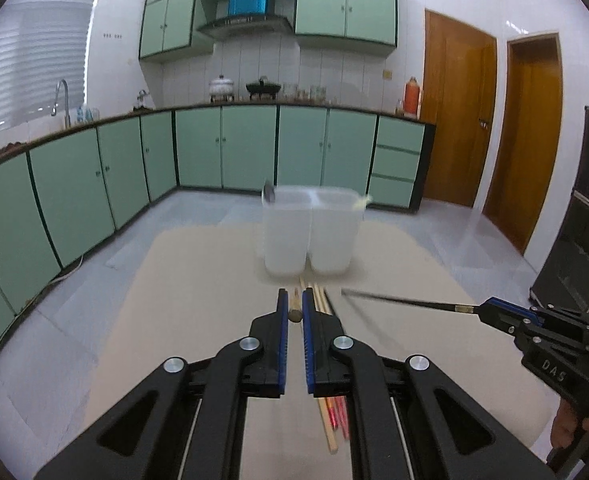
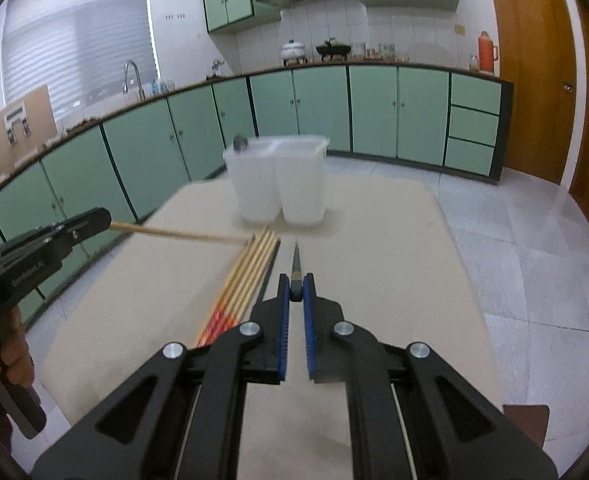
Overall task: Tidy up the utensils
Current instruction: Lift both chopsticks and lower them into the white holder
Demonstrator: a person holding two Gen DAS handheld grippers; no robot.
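The left gripper (image 1: 295,306) pinches a wooden chopstick (image 2: 182,234) – the right gripper (image 2: 295,286), lettered "DAS", pinches a dark chopstick (image 1: 398,301). Both hang above loose chopsticks (image 2: 250,264) just before the white two-part holder (image 2: 278,178).

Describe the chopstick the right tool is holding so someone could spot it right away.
Start at the beige table, in front of the translucent two-cup holder. Beside the row of bamboo chopsticks lying there, the right tool grips the dark chopstick. It is the only black one lifted off the table.
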